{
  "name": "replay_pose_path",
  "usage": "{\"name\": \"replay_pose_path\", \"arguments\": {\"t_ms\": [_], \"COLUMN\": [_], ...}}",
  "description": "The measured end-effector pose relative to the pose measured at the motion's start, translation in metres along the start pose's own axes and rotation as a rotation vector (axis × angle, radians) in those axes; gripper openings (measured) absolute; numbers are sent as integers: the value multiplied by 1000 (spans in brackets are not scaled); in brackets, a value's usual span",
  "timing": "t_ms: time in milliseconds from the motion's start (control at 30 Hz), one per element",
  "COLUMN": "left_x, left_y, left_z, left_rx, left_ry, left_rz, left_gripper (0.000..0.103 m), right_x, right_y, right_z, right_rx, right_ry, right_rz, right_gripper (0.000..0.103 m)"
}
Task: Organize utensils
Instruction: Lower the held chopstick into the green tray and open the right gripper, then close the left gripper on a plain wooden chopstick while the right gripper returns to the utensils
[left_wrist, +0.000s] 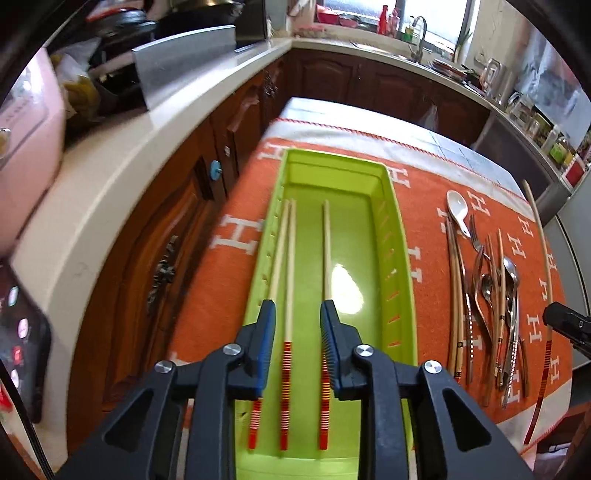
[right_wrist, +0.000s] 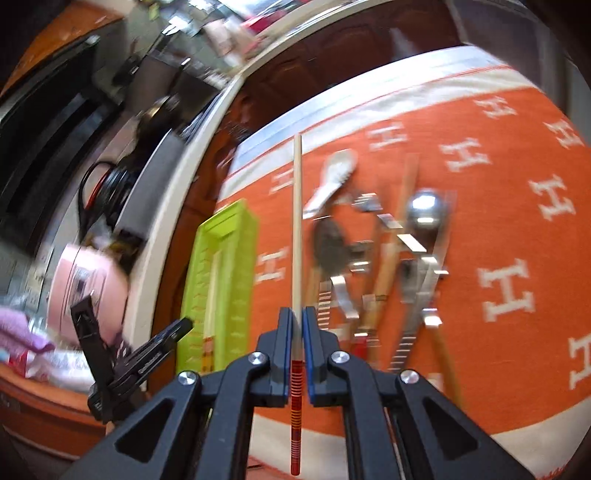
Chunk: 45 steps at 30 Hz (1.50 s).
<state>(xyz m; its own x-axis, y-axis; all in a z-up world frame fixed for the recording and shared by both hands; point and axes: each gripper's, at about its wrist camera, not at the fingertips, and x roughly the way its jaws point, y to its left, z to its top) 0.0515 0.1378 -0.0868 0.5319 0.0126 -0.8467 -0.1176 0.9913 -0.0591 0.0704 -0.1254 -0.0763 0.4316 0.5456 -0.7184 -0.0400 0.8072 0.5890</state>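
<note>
A lime green utensil tray (left_wrist: 400, 236) lies on the orange cloth and holds three pale chopsticks with red striped ends (left_wrist: 290, 280). My left gripper (left_wrist: 297, 308) is open and empty above the tray's near end. My right gripper (right_wrist: 297, 317) is shut on one more red-ended chopstick (right_wrist: 297, 221), held above the cloth; that chopstick also shows at the right edge of the left wrist view (left_wrist: 546, 280). A heap of utensils (left_wrist: 487, 291) lies right of the tray: a white ceramic spoon (left_wrist: 457, 208), a fork, metal spoons and brown chopsticks. The tray shows in the right wrist view (right_wrist: 221, 280) too.
The orange cloth with white H letters (left_wrist: 229, 236) covers a small table. A white counter (left_wrist: 122, 177) over brown cabinets runs along the left, with a pink appliance (left_wrist: 26, 155) on it. A sink and tap (left_wrist: 419, 33) are at the back.
</note>
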Motion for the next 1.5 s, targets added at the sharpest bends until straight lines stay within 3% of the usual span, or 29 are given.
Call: {"name": "replay_pose_path", "arguments": {"t_ms": [300, 567, 733, 933, 1167, 1400, 1433, 1500], "left_x": [-12, -10, -10, -9, -11, -17, -17, -19], "left_y": [24, 26, 26, 27, 17, -10, -17, -28], "left_z": [0, -5, -5, -3, -1, 0, 0, -1], "left_rx": [-85, -80, -77, -81, -58, -1, 14, 31], "left_ry": [-25, -19, -22, -25, -27, -28, -24, -22], "left_rz": [23, 26, 26, 10, -20, -78, -99, -134], "left_gripper": [27, 27, 27, 27, 27, 28, 29, 41], "right_x": [59, 110, 122, 113, 83, 44, 37, 25], "right_y": [78, 84, 85, 83, 83, 68, 63, 56], "right_z": [6, 6, 1, 0, -7, -15, -16, -17], "right_rx": [-140, -36, -27, -49, -232, -301, -306, -313], "right_ry": [128, 231, 260, 229, 136, 54, 39, 13], "right_rz": [48, 49, 10, -6, -100, -138, -151, -168], "right_gripper": [6, 6, 7, 7, 7, 7, 7, 7]}}
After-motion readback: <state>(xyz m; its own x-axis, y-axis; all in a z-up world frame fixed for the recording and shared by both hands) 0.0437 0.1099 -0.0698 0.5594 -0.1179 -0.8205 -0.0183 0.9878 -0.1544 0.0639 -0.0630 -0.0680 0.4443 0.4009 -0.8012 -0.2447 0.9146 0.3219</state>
